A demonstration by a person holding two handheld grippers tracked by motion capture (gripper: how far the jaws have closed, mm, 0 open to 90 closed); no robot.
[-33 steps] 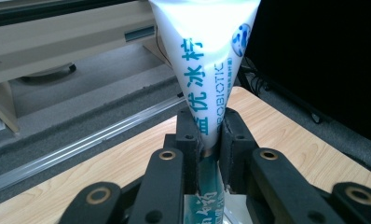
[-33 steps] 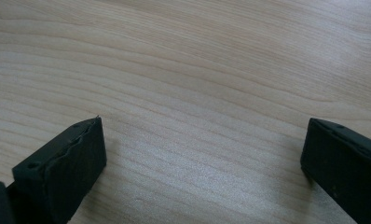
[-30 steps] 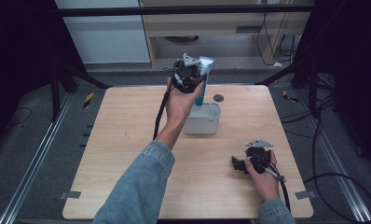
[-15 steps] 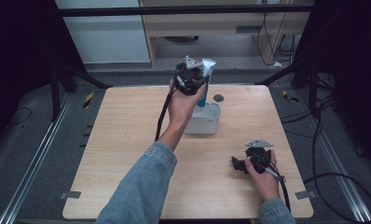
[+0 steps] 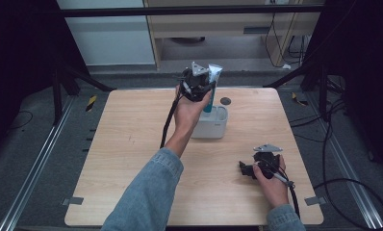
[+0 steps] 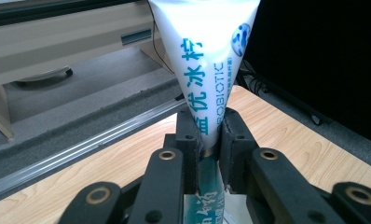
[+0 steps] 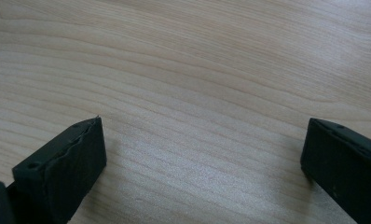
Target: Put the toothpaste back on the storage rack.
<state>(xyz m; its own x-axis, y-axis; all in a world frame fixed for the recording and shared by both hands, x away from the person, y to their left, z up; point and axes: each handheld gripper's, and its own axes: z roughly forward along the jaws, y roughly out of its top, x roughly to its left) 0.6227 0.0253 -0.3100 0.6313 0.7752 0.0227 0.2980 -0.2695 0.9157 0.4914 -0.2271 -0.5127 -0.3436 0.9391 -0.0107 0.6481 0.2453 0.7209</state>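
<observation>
White and teal, the toothpaste tube [image 6: 207, 79] stands upright with its flat crimped end upward and its teal lower part going down into a white holder [image 5: 213, 129] near the far middle of the wooden table [image 5: 132, 163]. Blue printed characters run along the tube's white body in the left gripper view. The left gripper [image 5: 197, 85] is clenched on the tube: both black jaws press against its narrow middle from either side, just where white turns to teal. In the high view the tube's pale top [image 5: 214, 73] pokes out just beside the gripper's grey three-cornered plate, and the left hand [image 5: 188, 111] and denim sleeve [image 5: 146, 197] reach up to it from the bottom edge, with the cable hanging down along the forearm. A small dark round disc [image 5: 225, 101] lies on the table just beyond the holder. Well apart from all this, near the table's front right corner, the right hand [image 5: 272, 180] rests on the wood holding the right gripper [image 5: 247, 169]. Its jaws stand wide apart with nothing between them, and the right gripper view looks between them [image 7: 202, 158] onto bare wood grain.
</observation>
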